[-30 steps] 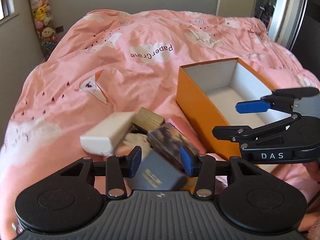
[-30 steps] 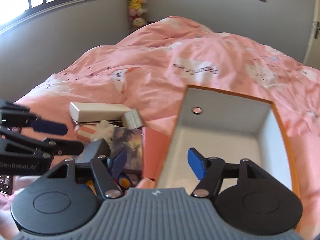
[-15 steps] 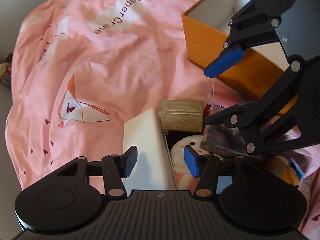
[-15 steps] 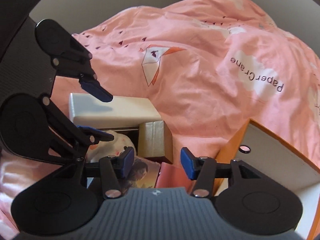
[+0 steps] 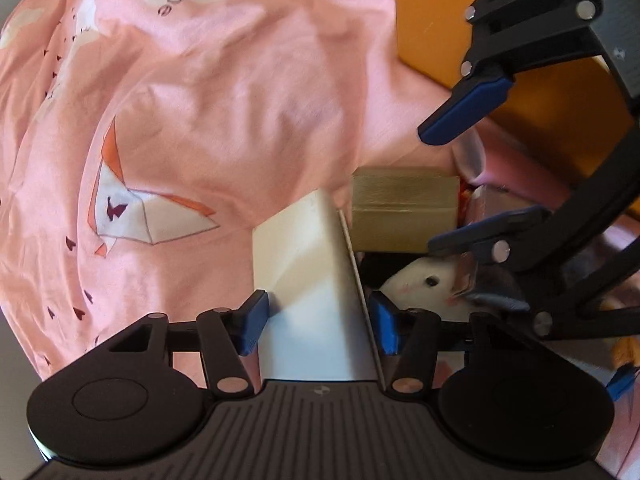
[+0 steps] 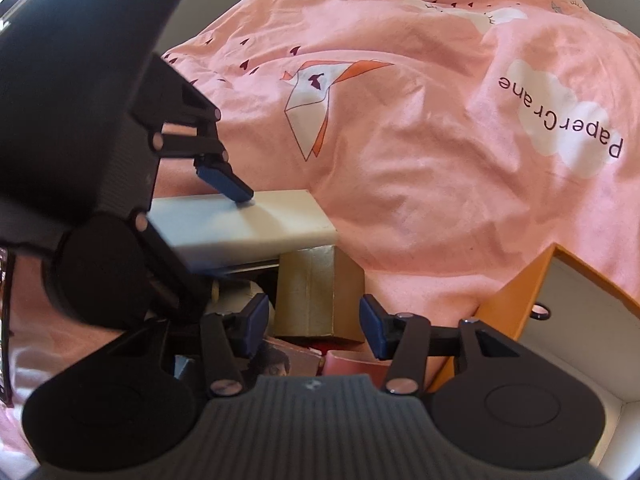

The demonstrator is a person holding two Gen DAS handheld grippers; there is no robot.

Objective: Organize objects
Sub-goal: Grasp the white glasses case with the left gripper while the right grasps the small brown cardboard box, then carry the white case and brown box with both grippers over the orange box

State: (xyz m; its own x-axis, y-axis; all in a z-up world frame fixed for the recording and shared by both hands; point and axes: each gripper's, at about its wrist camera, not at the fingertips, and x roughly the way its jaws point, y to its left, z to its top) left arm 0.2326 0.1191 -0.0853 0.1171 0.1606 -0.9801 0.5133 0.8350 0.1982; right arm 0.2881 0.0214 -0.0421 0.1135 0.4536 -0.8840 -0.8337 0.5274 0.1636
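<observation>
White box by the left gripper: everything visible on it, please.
The white box is a long, plain, matte cream carton, closed and unmarked. It lies on the pink duvet, one end between the open fingers of the left gripper, whose blue pads sit at its sides. Its far end abuts the gold box; whether the pads press it is unclear.

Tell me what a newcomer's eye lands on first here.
The pink "PaperCrane" duvet fills both views. At its near edge, the left gripper straddles a long white box, fingers open, while the right gripper brackets a small gold box beside it. An open orange storage box waits on the right.
</observation>
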